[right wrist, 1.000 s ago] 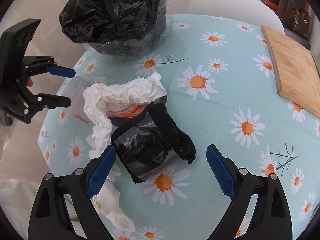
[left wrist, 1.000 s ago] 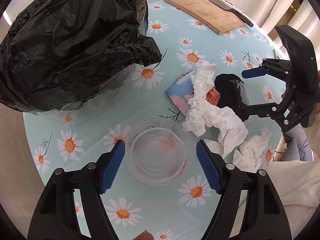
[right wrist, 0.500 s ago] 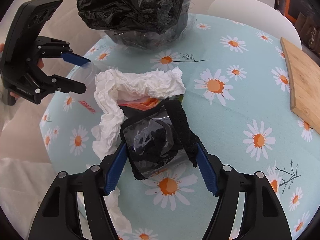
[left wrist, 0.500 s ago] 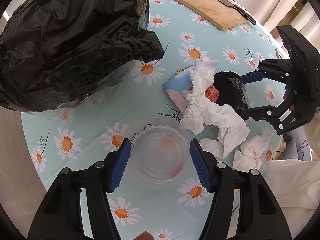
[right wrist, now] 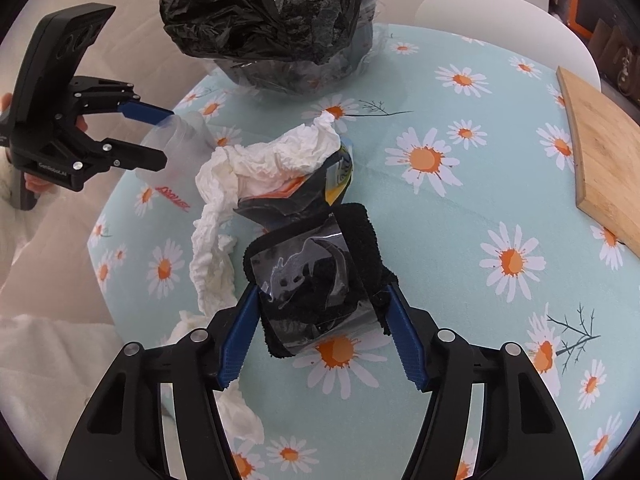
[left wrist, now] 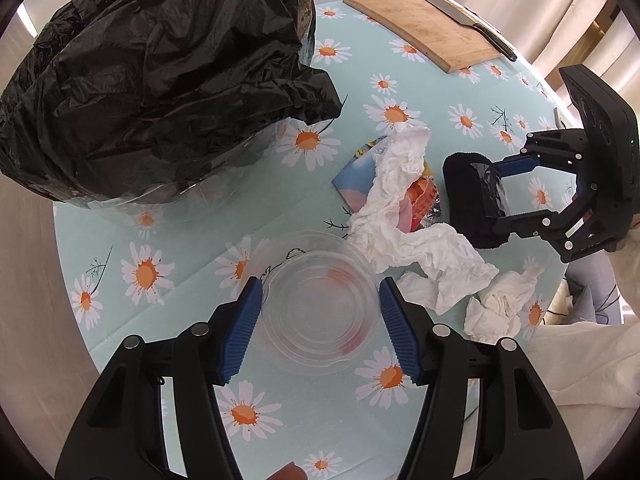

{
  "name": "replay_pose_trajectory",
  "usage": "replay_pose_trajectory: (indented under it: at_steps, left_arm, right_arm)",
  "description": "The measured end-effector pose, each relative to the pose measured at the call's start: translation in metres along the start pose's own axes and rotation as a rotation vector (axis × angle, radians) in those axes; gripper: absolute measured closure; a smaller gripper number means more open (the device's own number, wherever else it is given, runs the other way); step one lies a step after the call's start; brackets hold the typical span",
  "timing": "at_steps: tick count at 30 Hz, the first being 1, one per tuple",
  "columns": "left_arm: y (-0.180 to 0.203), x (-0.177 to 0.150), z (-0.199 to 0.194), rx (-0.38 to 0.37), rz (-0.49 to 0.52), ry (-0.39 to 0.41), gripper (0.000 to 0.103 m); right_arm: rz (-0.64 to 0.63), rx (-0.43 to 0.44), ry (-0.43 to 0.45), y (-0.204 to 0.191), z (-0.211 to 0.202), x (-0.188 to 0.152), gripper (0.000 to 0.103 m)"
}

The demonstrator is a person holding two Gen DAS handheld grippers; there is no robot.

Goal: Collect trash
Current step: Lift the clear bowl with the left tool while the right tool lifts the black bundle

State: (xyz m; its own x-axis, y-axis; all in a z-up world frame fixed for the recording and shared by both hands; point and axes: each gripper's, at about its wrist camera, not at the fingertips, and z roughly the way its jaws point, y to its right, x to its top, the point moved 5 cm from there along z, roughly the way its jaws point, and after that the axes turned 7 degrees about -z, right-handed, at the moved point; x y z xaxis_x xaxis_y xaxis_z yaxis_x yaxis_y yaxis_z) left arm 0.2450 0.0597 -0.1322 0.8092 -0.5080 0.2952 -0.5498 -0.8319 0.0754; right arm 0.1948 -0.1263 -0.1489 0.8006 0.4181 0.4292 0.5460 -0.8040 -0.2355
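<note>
On the left stands the black trash bag, nothing carried to it yet. My left gripper pinches the clear plastic bowl on the table. The crumpled tissues and the wrappers beneath them remain loose. My right gripper, its jaws just closing, clamps the black cloth bundle. I judge collection barely begun.

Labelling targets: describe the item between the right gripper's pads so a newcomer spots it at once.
Start at the black trash bag at the table's far edge, then come toward the camera past the crumpled white tissue. Just beyond it lies a black fuzzy cloth bundle, the only dark item in the litter, banded with shiny clear plastic.
</note>
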Motion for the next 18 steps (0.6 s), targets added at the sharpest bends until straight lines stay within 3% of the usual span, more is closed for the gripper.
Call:
replay_pose_trajectory:
  at_steps: [18]
  left_arm:
    - [-0.016, -0.014, -0.045, 0.062, -0.029, 0.098, 0.042]
  right_arm:
    - [0.024, 0.025, 0.105, -0.001, -0.042, 0.008, 0.048]
